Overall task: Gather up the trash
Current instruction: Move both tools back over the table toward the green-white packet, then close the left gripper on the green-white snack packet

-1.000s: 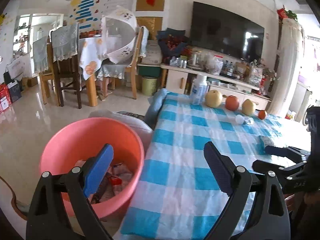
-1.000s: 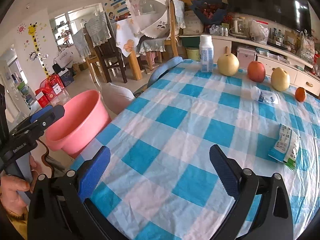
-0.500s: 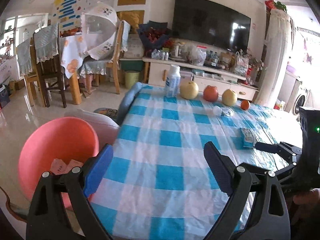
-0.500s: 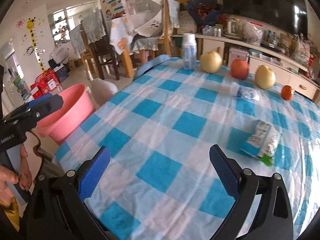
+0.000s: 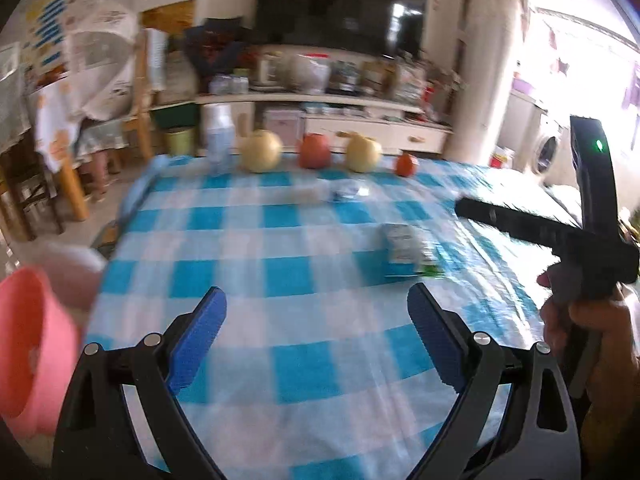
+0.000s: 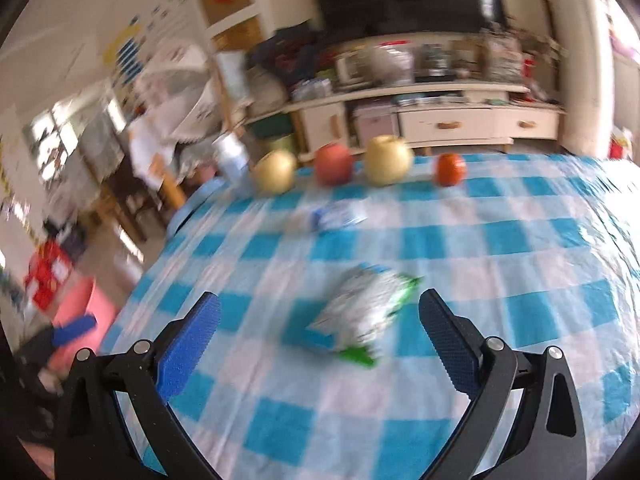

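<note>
A white and green snack wrapper (image 6: 366, 308) lies on the blue checked tablecloth (image 6: 500, 264), just ahead of my right gripper (image 6: 318, 332), which is open and empty. The same wrapper (image 5: 404, 244) shows in the left wrist view, right of centre. A crumpled clear bottle with a blue label (image 6: 336, 216) lies farther back, also seen as a blur (image 5: 344, 192). My left gripper (image 5: 316, 328) is open and empty above the cloth. The pink basin (image 5: 28, 352) stands on the floor at the left edge. The right gripper (image 5: 500, 216) reaches in from the right, held by a hand.
Along the table's far edge stand a white bottle (image 5: 219, 136), two yellow pears (image 5: 261, 151), a red apple (image 5: 315, 151) and a small orange fruit (image 5: 406, 165). Chairs and a covered dining table (image 5: 60, 128) are left; a TV cabinet (image 5: 328, 116) is behind.
Both views have swung right across the table. The basin slid to the left edge. The right gripper has come close to the wrapper, which now lies between its fingertips' lines.
</note>
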A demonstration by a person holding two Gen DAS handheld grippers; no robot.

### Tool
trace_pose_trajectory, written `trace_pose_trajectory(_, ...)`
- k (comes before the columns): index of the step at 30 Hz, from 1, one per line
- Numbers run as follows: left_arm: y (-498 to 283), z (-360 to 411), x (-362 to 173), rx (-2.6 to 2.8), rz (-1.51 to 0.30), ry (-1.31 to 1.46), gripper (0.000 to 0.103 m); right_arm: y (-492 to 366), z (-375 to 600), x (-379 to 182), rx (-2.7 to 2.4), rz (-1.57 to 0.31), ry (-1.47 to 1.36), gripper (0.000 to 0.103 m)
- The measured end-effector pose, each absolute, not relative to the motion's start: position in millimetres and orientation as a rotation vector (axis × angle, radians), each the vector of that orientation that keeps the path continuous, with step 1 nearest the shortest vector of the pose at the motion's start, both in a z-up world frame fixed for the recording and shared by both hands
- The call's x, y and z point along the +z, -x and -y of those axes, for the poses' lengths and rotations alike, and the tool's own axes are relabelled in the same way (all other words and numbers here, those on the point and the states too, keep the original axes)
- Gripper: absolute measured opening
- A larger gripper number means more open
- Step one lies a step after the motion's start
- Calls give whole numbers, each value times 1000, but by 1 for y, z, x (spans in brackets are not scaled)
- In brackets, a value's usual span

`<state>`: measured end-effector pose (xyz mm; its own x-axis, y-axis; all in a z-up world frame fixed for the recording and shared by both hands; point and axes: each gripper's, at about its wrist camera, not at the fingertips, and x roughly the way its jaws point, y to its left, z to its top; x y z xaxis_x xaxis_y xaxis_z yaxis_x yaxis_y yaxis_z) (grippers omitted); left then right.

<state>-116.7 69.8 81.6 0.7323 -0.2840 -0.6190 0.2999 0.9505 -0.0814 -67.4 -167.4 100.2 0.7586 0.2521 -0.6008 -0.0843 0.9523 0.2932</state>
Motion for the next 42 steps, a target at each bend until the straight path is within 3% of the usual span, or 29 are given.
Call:
trace_pose_trajectory(14,34,68,37,-505,-830,-173,92,37,269,93,63,-679,-420,98)
trace_pose_trajectory(26,-30,93,1,-466,-945,-144,92,-13,264,69,135,-746,-393,98)
trace_pose_trajectory(28,-33,96,-3,-455,-952,-154,87,-19,261,65,151,-754,-394,98)
trace_pose_trajectory(30,-36,98,-6,-437,-958,-165,76,-25,258,62,165,-760,-389,98)
trace_pose_trajectory(34,-37,97,-7,-426,-946,-158,73,-36,250,57,179,-772,-360,98)
trace_pose_trajectory(36,-36,96,-6,-427,-937,-155,63,-41,247,56,186,-776,-352,98)
trace_pose_trajectory(42,-32,88,-4,-427,-923,-124,50,-56,231,52,234,-785,-324,98)
